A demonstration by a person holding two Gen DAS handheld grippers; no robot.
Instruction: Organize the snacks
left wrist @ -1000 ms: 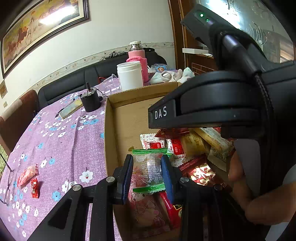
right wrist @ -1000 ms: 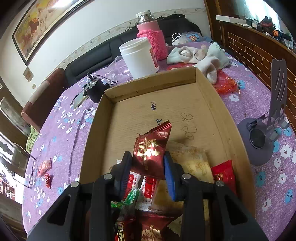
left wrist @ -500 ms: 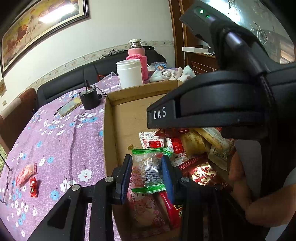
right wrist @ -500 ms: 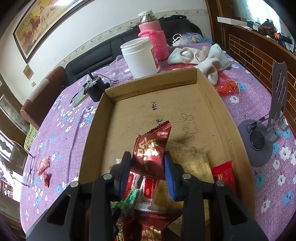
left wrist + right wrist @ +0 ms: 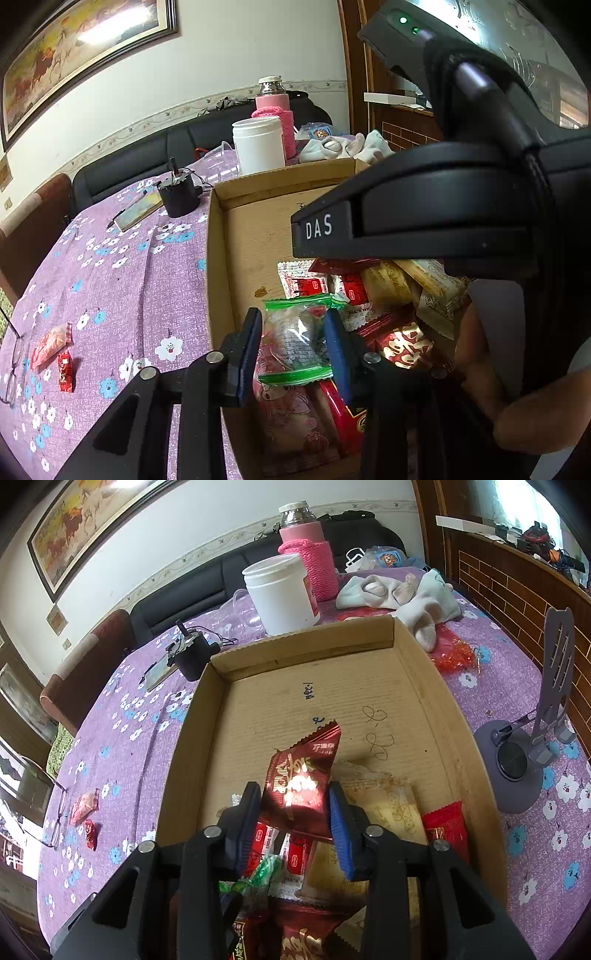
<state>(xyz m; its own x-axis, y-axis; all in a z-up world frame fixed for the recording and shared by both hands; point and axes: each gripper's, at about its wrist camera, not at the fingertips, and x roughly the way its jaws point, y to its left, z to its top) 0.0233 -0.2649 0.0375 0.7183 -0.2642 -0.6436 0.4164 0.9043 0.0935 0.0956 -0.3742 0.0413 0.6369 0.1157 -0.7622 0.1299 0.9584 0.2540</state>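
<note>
A shallow cardboard box (image 5: 424,686) lies on the purple flowered cloth, with several snack packets piled at its near end. My left gripper (image 5: 293,321) hangs over that pile, and its jaws are opening around a clear packet with green edges (image 5: 295,332), which the pads still touch. Over the same box, my right gripper (image 5: 293,794) has a dark red foil packet (image 5: 303,771) standing up between its pads, and these jaws are opening too. In the left wrist view the right gripper's black body (image 5: 424,221) hides much of the box, with a hand (image 5: 517,417) under it.
Behind the box stand a white jar (image 5: 280,590), a pink-sleeved flask (image 5: 310,554) and a small black device (image 5: 192,657). Socks (image 5: 413,598) lie at the back right and a grey phone stand (image 5: 524,760) at the right. Two loose red candies (image 5: 55,350) and glasses (image 5: 55,812) lie left.
Both pairs of jaws have widened slightly around their packets. Neither hand has moved, and the packets stay where they were.
</note>
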